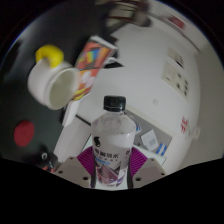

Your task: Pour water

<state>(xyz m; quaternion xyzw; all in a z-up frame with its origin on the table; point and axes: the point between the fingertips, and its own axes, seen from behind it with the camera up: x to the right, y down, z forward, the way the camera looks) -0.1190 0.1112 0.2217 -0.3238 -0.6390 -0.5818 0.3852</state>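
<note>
A clear plastic water bottle (pixel 111 138) with a black cap and a dark and white label stands upright between my fingers. My gripper (pixel 111 165) is shut on the bottle, its purple pads (pixel 88 163) pressing on both sides of the label. A white mug (pixel 52 83) with a yellow part at its top sits beyond the bottle to the left, tilted with its opening facing me. The lower part of the bottle is hidden below the fingers.
A colourful box (pixel 92 56) lies behind the mug. The white tabletop (pixel 150 70) stretches ahead and to the right, with a small printed card (pixel 178 75) on it. A dark object (pixel 24 133) sits at the left.
</note>
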